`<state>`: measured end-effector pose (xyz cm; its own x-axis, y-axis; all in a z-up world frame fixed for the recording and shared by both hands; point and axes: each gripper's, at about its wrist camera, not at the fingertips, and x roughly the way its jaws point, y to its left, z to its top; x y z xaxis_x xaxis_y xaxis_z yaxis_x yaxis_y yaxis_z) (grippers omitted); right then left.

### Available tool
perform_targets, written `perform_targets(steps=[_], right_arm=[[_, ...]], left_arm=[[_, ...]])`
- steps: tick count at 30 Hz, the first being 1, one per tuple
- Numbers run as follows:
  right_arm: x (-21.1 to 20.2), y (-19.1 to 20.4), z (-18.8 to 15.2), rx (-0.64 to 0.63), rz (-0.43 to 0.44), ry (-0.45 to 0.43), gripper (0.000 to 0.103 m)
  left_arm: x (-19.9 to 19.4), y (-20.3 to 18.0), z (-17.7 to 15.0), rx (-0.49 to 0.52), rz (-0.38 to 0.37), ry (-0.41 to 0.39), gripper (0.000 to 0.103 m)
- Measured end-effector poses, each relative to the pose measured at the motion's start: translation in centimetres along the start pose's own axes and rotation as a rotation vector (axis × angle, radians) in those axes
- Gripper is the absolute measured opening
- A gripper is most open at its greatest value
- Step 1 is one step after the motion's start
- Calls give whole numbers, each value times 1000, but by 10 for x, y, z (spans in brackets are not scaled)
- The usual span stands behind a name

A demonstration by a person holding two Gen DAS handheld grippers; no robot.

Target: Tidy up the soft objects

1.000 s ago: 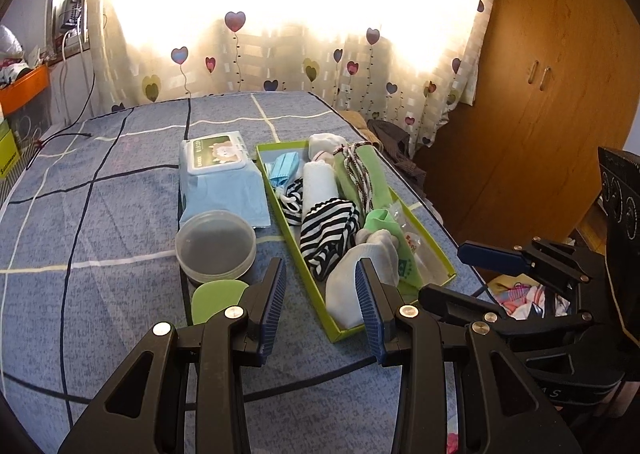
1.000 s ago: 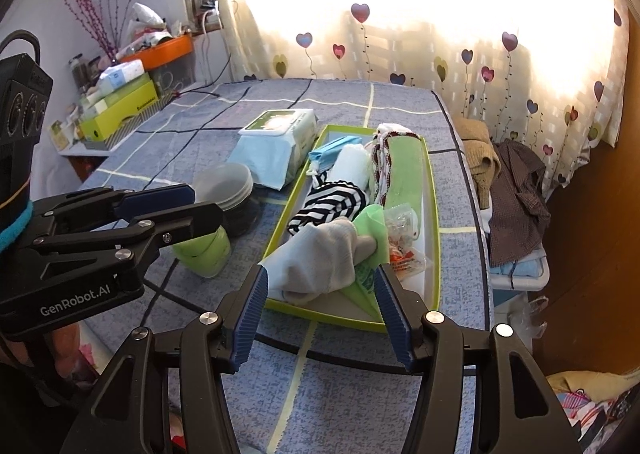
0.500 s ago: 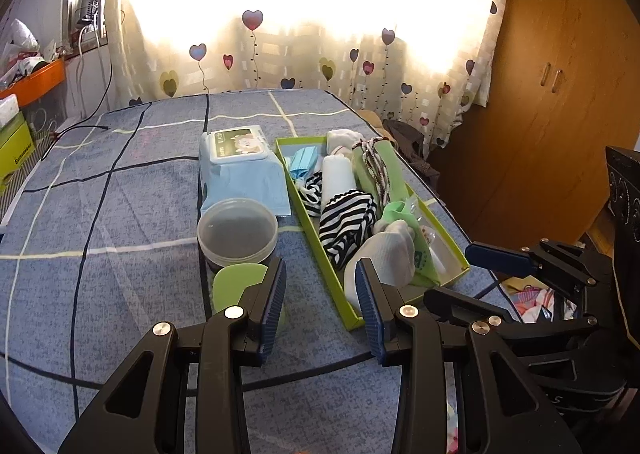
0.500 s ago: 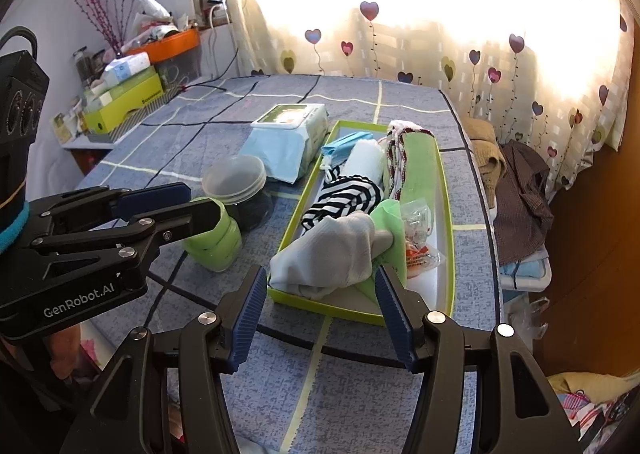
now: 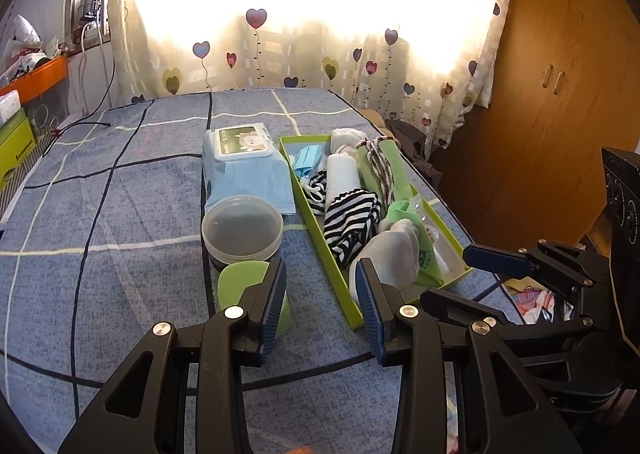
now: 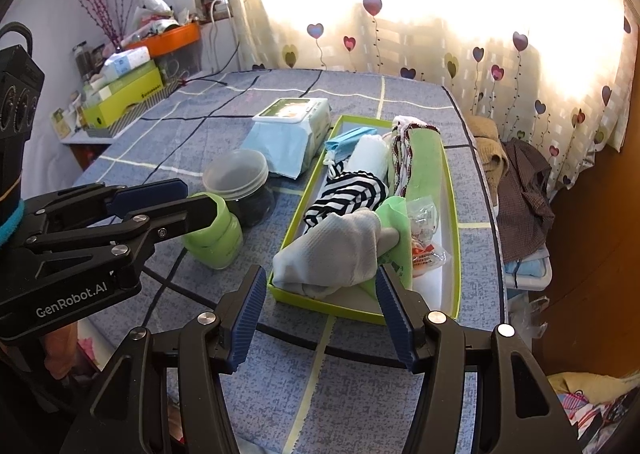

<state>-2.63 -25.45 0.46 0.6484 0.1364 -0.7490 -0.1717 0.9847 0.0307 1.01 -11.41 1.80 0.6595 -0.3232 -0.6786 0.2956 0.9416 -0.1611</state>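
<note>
The bed point(image 5: 120, 214) is soft ground, so a hard press on it could tilt whatever stands there; the tray point(image 6: 294, 222) lies along the bed's right side with its far-right rim near the drop to the floor, and a careless tug on cloth could, I judge, slide it that way; its load is piled above the rim, so lifting the grey sock point(image 6: 336, 250) at the near end may drag the green cloth point(image 6: 394, 218) or the striped cloth point(image 6: 348, 194) out with it; the white roll point(image 5: 342, 174) and blue mask point(image 5: 308, 160) at the far end look safer; the crinkly packets point(image 6: 424, 234) beside the sock could snag too. Left of the tray, the jar point(image 5: 242, 230) and green cup point(image 5: 236, 286) stand close together behind the wipes point(image 5: 244, 166), and the left tool could knock them over. The right gripper point(image 6: 320, 314) hovers low at the tray's near end, jaws spread wide and empty, framing the sock without touching it; the left gripper point(image 5: 320, 306) hangs level over the bed, jaws parted and empty, one finger in front of the cup, the other before the tray's near-left corner.
</note>
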Motion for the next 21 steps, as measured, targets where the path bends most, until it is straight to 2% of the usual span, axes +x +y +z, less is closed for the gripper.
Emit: perform_targets(steps=[21], right_arm=[[6, -2, -1, 6, -1, 13, 57]], left_arm=[[6, -1, 0, 12, 20, 4, 37]])
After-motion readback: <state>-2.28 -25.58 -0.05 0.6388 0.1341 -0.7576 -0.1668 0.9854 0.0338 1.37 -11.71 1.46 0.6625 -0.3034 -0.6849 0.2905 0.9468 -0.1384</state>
